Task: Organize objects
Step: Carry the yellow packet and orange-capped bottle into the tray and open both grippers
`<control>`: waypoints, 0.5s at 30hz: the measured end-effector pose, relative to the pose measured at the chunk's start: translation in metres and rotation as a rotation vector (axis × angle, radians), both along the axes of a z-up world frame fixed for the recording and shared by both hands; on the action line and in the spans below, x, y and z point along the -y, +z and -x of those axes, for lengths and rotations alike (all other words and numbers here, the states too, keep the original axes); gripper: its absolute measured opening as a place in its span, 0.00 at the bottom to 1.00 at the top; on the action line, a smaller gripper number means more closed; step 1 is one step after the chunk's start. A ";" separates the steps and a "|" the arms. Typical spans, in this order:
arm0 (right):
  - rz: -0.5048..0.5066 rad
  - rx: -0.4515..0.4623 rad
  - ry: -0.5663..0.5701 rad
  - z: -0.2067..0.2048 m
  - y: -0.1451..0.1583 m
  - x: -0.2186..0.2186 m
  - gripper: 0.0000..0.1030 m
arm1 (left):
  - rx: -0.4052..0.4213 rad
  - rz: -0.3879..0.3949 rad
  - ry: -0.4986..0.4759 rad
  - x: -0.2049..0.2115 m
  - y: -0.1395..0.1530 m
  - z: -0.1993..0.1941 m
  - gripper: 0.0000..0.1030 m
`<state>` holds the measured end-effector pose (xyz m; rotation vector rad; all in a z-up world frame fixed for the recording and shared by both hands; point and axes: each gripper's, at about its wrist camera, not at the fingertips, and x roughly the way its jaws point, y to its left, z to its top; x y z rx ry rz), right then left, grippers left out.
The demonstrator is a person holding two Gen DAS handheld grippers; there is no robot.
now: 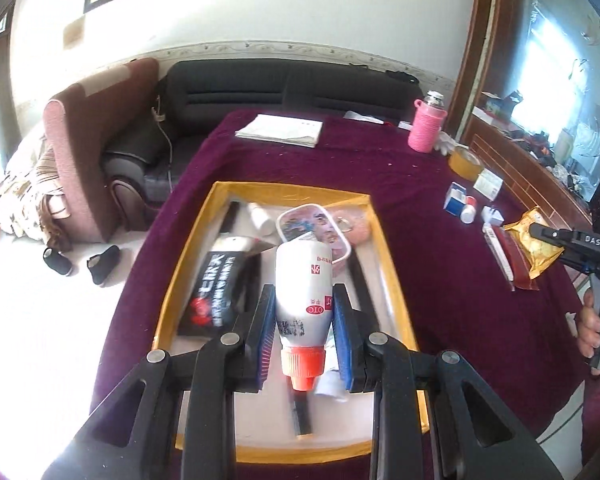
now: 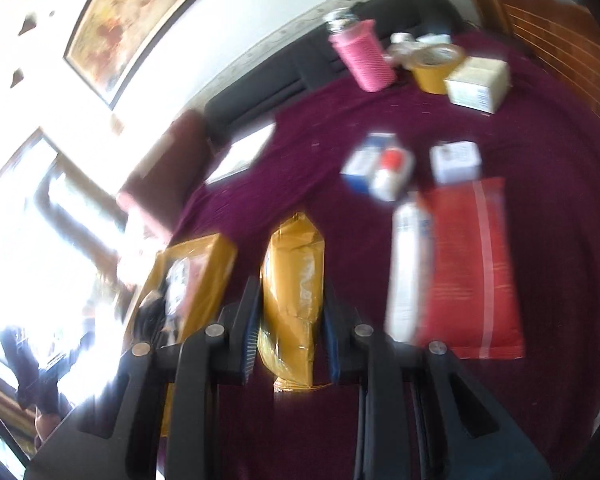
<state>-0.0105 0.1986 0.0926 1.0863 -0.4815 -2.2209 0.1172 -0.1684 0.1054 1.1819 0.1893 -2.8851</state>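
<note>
The left gripper (image 1: 303, 334), clamped on a white bottle (image 1: 303, 298), hangs above the yellow-rimmed tray (image 1: 396, 280); the bottle's orange cap points nearward; the right gripper (image 2: 290, 334) clamps a yellow packet (image 2: 294, 292).

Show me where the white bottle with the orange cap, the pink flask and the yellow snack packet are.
white bottle (image 1: 302, 292): left wrist view, its body.
pink flask (image 1: 425, 128): left wrist view, pink sleeve.
yellow snack packet (image 2: 292, 292): right wrist view, its middle.
</note>
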 end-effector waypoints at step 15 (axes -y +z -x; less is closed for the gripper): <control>-0.075 0.009 0.322 -0.052 -0.005 0.170 0.24 | 0.200 -0.043 0.087 0.049 -0.080 -0.006 0.23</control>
